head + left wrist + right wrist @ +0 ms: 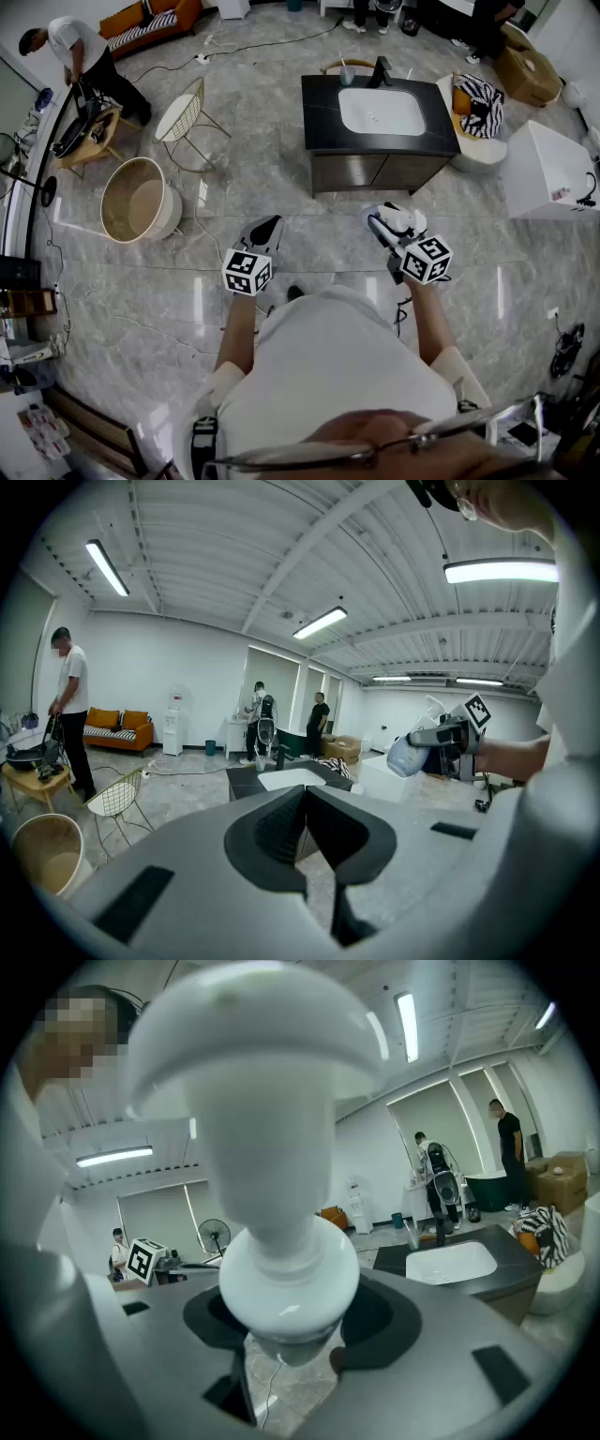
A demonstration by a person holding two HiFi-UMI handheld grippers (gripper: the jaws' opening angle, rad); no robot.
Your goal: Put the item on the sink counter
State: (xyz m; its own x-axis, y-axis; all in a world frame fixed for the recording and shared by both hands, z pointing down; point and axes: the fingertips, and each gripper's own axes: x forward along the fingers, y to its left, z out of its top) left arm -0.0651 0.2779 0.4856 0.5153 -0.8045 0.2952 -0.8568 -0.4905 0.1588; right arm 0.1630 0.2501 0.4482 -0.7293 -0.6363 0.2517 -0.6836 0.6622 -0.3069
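Observation:
A white spray bottle (401,221) is clamped between the jaws of my right gripper (384,223), held above the floor in front of the sink counter. In the right gripper view the bottle (281,1269) fills the middle, its neck between the pads of the gripper (291,1330). The sink counter (323,112) is a dark cabinet with a white basin, a short way ahead; it also shows as the counter (516,1251) and the counter (246,778). My left gripper (265,230) hangs level with the right one, its jaws (305,822) closed together with nothing in them. The bottle (411,754) shows at that view's right.
A faucet (380,70) and a cup (347,75) stand at the counter's back edge. A round beige tub (136,199) and a wire chair (183,112) are to the left. A white cabinet (553,169) and a striped bag (480,103) are to the right. A person (80,52) stands far left.

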